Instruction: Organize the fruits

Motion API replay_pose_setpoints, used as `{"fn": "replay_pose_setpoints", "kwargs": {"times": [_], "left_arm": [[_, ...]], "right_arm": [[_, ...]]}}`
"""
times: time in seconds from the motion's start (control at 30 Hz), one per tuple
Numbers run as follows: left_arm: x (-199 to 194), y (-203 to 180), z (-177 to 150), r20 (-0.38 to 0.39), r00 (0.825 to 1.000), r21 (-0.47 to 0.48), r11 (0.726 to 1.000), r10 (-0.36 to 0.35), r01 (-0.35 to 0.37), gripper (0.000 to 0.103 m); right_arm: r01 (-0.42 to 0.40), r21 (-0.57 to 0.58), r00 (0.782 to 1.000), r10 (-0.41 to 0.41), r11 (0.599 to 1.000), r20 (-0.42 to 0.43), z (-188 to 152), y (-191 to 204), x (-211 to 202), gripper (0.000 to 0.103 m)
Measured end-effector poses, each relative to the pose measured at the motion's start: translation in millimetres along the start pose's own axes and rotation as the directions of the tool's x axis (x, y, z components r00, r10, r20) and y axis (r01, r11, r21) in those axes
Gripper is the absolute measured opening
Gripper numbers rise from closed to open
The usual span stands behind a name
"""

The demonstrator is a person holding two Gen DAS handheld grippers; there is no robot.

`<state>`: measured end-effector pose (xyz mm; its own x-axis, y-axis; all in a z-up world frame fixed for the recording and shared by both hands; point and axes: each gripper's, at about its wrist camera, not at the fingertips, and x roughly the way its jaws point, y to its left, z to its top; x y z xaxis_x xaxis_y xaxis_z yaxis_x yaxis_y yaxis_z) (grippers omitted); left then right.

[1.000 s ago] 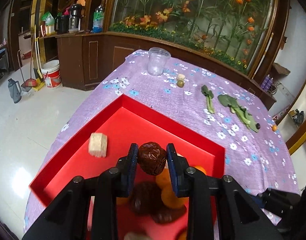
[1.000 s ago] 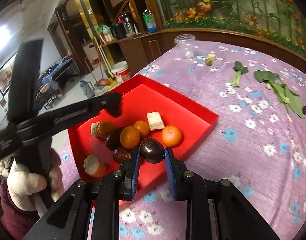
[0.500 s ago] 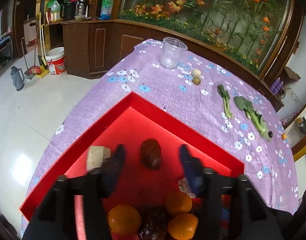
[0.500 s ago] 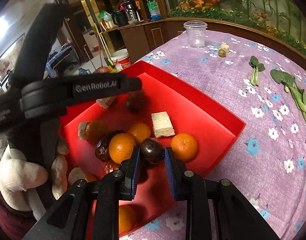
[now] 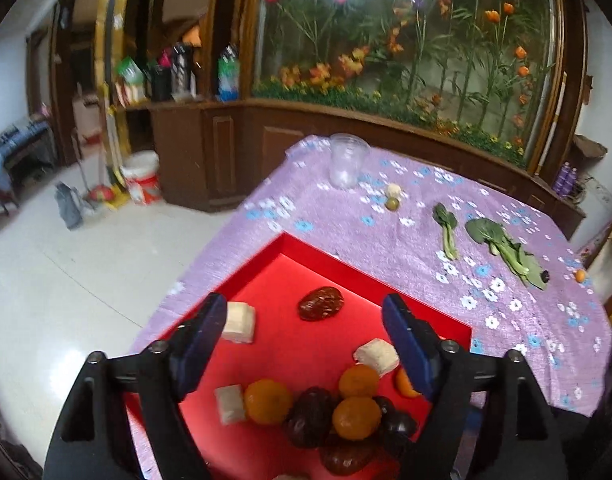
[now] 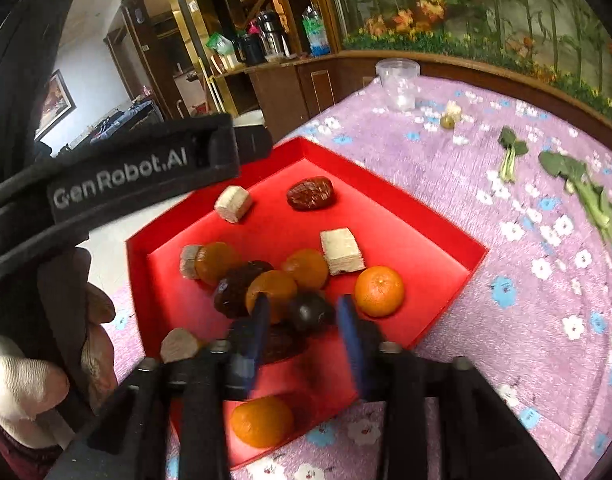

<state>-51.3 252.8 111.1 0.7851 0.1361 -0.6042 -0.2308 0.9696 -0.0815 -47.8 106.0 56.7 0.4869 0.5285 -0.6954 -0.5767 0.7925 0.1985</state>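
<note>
Since a second ago both grippers have let go of their fruit. The left gripper, which was pinching a wrinkled reddish-brown date, is now standing spread wide with nothing between its blue-padded fingers; the date is lying alone on the floor of the shallow red rectangular tray, toward its far corner, apart from both fingers. The right gripper, which was clamped on a dark, almost black round fruit, is now parting, its blurred blue fingers standing partly open on either side of that fruit. The fruit is sitting in the tray between them, at the near edge of the heap; whether either pad is touching it I cannot tell.

In the right wrist view the heap is gathering several small orange mandarins, dark brown dates and pale beige cubes in the middle and near part of the tray, with one more beige cube lying just beside the lone date at the far end. The black body of the left gripper is crossing the left of this view, held in a white-gloved hand.

Beyond the tray, on the purple flowered tablecloth, a clear plastic cup is standing upright, a small green round fruit is touching a whitish lump, and two leafy green stalks are lying well apart from the tray.
</note>
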Motion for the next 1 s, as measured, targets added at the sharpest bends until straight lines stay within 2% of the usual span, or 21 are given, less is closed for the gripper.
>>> {"fn": "replay_pose_setpoints", "kwargs": {"times": [0.1, 0.27, 0.57, 0.67, 0.77, 0.83, 0.93, 1.0], "left_arm": [[-23.1, -4.5, -4.7, 0.056, 0.997, 0.007, 0.999, 0.047, -0.048, 0.090], [-50.9, -8.0, -12.9, 0.095, 0.992, -0.009, 0.996, 0.088, -0.087, 0.097], [-80.5, -20.5, -33.8, 0.093, 0.992, -0.004, 0.996, 0.090, -0.090, 0.097], [-93.1, -27.8, -38.4, 0.126, 0.987, 0.008, 0.995, 0.099, -0.101, 0.097], [-116.3, -36.1, -44.5, 0.217, 0.965, 0.002, 0.989, 0.145, -0.149, 0.097], [-134.3, -40.8, -49.5, 0.287, 0.942, -0.008, 0.984, 0.174, -0.179, 0.103], [-153.9, -44.9, -57.9, 0.368, 0.909, -0.014, 0.979, 0.194, -0.204, 0.103], [-160.1, -47.1, -60.5, 0.384, 0.902, -0.006, 0.977, 0.198, -0.212, 0.103]], "right_arm": [[0.022, -0.020, 0.998, -0.021, 1.000, 0.052, -4.8, 5.3, -20.0, 0.062], [0.050, -0.001, 0.993, -0.049, 0.999, 0.104, -19.9, 3.5, -45.7, 0.071], [0.090, 0.071, 0.988, -0.098, 0.993, 0.121, -47.7, -9.5, -71.9, 0.072], [0.103, 0.083, 0.985, -0.113, 0.991, 0.128, -54.5, -10.4, -79.8, 0.073], [0.106, 0.072, 0.984, -0.115, 0.992, 0.138, -60.7, -5.7, -87.2, 0.074], [0.107, 0.060, 0.982, -0.115, 0.992, 0.147, -63.2, -0.7, -91.3, 0.074], [0.115, 0.037, 0.978, -0.120, 0.993, 0.171, -66.3, 8.4, -99.0, 0.077], [0.121, 0.029, 0.974, -0.124, 0.992, 0.188, -68.0, 12.3, -104.1, 0.083]]}}
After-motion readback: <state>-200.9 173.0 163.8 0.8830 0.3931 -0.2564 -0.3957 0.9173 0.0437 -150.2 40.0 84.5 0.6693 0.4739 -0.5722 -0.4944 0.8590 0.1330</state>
